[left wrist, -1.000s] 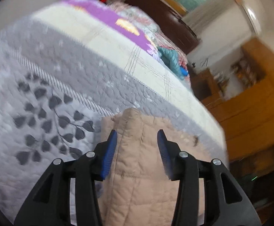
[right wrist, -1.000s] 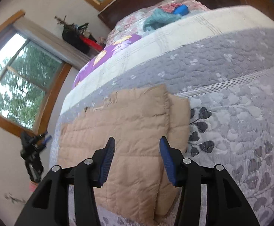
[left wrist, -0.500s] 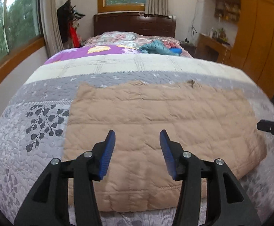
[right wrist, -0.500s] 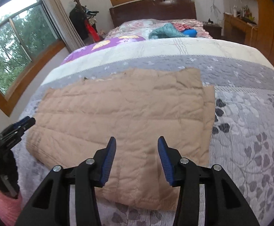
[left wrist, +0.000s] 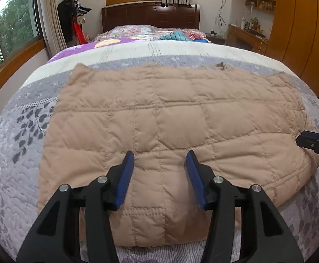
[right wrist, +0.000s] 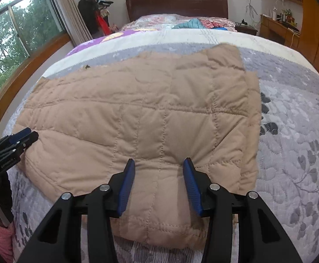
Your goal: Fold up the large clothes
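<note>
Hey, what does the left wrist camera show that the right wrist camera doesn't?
Only the left wrist view shows the right claw coming in from the right edge by the tan quilted garment, with its own open left claw in front. Only the right wrist view shows the left claw at the left edge, and its own claw open too. Both show the garment lying folded on the grey bedspread, plus the dark headboard.

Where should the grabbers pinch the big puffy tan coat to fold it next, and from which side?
Probably the near hem of the tan coat, coming in low from the foot of the bed. That edge lies closest, is thick and raised off the quilt, so open fingers can slip around it. The left gripper takes the left part, the right gripper the right part, both already open above it.
</note>
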`<state>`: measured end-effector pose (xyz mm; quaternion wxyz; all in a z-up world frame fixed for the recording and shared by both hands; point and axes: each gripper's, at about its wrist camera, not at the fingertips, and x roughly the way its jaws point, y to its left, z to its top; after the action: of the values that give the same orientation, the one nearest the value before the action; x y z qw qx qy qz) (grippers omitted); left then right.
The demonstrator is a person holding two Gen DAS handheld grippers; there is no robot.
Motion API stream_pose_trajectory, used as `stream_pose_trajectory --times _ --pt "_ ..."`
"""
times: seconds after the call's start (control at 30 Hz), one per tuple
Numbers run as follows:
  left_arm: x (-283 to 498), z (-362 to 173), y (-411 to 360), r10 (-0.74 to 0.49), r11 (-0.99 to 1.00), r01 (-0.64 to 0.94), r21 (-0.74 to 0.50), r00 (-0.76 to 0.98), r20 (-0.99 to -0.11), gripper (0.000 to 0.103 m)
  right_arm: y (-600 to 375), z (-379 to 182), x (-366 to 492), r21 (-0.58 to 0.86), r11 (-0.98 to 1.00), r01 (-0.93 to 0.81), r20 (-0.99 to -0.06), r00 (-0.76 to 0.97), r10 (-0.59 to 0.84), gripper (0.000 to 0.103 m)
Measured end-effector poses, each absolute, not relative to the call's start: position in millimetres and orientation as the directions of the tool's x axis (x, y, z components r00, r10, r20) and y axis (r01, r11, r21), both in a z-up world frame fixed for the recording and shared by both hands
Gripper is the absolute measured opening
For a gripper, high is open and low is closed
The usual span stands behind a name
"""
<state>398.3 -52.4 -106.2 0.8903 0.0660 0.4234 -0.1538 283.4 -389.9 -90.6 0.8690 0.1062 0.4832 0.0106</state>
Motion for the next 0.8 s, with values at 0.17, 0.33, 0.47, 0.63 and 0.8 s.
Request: stream_pose_trajectory --times 0.17,0.33,0.47,0.63,0.8 --pt "401 -121 -49 -0.233 0.943 0.331 -0.033 0.585 -0.777 0.050 -394 -101 282 0.228 0.971 0.077 -0.825 0.545 0.151 0.046" --pt "400 -128 -48 -0.238 0.943 0.331 -0.036 0.592 -0.770 0.051 -394 -105 281 0.220 0.973 0.066 -0.808 0.572 0.144 0.046" --pt "400 -129 -46 -0.243 0.943 0.330 -0.044 0.594 -0.767 0.050 -391 -106 276 0.206 0.976 0.068 -0.805 0.578 0.129 0.046" --pt "393 -115 -43 -0.233 0.946 0.323 -0.036 0.597 -0.768 0.049 -392 -88 271 0.230 0.971 0.062 -0.796 0.587 0.151 0.047" --pt "374 -87 -36 -0.206 0.942 0.335 0.035 0.655 -0.727 0.053 -410 -63 256 0.321 0.946 0.043 -0.742 0.632 0.223 0.049"
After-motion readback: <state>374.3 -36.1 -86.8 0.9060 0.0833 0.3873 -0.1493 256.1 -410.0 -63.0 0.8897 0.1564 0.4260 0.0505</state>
